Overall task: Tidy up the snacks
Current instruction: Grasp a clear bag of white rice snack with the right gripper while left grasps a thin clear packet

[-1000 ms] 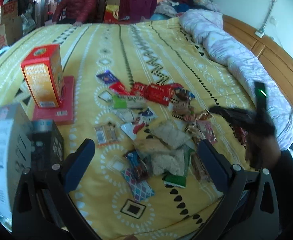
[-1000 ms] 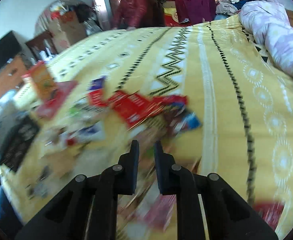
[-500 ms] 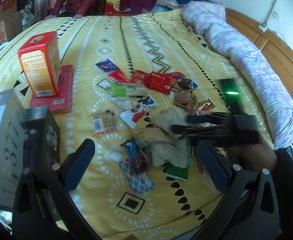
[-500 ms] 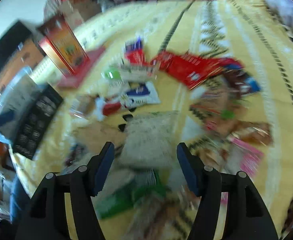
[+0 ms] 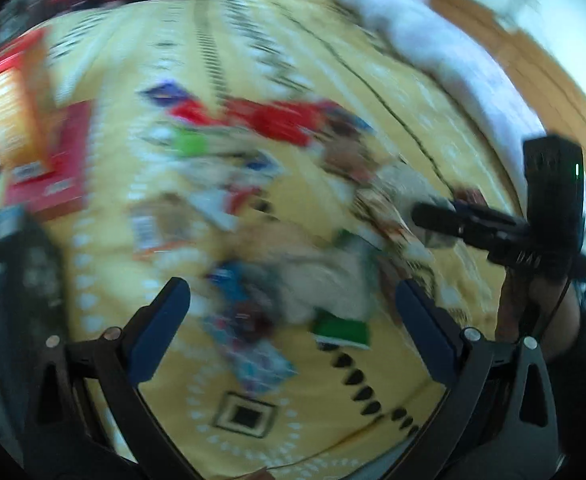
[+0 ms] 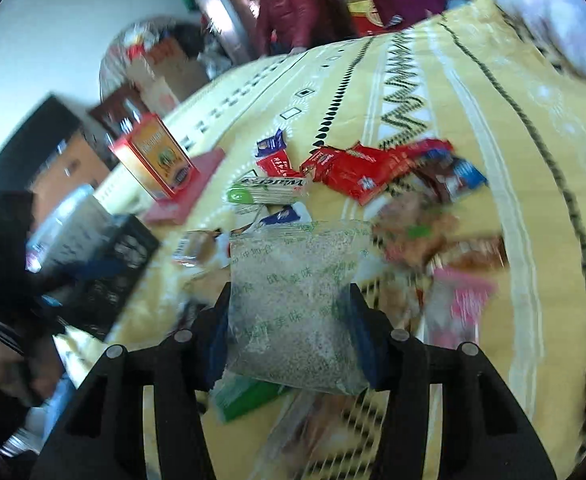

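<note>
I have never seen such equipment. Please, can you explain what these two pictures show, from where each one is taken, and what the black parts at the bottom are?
No robot here: a person holds a two-finger gripper in each hand, and each carries a wide-angle camera looking along its fingers.

The blurred picture is from the left gripper. Its blue-padded fingers stand wide apart, with nothing between them. At the right of that view you see the right gripper from outside.

The sharper picture is from the right gripper. Its jaws are closing on a clear speckled packet, and the pads seem to touch its edges.

Below lies a yellow patterned bedspread with many snack packets: red wrappers, a green-ended wafer pack, and an orange box standing on a flat red box. A person in a red jacket sits beyond the bed.
</note>
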A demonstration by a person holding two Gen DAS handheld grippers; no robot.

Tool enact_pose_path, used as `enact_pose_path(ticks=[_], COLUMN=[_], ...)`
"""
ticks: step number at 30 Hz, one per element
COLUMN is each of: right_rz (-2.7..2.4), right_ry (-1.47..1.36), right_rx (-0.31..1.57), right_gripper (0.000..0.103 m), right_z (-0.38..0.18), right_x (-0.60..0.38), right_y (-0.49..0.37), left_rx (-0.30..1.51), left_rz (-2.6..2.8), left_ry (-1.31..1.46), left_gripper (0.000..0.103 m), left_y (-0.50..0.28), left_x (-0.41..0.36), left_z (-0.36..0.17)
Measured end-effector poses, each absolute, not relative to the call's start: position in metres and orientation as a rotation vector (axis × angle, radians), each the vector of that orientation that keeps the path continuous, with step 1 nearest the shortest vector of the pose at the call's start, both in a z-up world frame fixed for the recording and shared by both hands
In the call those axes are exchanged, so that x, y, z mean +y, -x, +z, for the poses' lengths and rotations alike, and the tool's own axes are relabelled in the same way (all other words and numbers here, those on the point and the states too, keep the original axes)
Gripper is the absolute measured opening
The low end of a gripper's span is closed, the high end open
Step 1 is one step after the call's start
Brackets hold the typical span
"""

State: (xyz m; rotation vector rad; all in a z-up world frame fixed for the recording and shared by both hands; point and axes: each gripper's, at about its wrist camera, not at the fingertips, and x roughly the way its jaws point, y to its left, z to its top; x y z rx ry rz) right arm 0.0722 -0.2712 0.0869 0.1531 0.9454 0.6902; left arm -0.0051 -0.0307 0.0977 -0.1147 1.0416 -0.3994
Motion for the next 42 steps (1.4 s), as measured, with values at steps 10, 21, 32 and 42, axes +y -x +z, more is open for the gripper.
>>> enact_pose_path(ticks=[10,21,32,42], right_rz=[0.647,0.664,0.667,0.667], right_ry=[-0.257,-0.302,-0.312,-0.324], right_rx=[1.004,0.967,0.973,0.955], right_gripper=[0.056,0.057,0.057,0.057], right_z=[0.066,0.073,0.07,0.072], right_x=[-0.311,-0.319,-0.321,-0.321], right_y=[-0.03,-0.034,-0.034,-0.031], left_rx=[1.163,1.105,1.18,1.065], left_rz=[-0.246,-0.276,-0.127,-0.197], left_ry=[0.047,0.168,0.062,0.03], left_gripper=[0.075,0.083,0.081,0.043], left_y=[-0.06,-0.044,-0.084,-0.056], left_x=[-0.034,-0.029,-0.065,-0.051], left_z=[0.046,0.067,0.014,0.043])
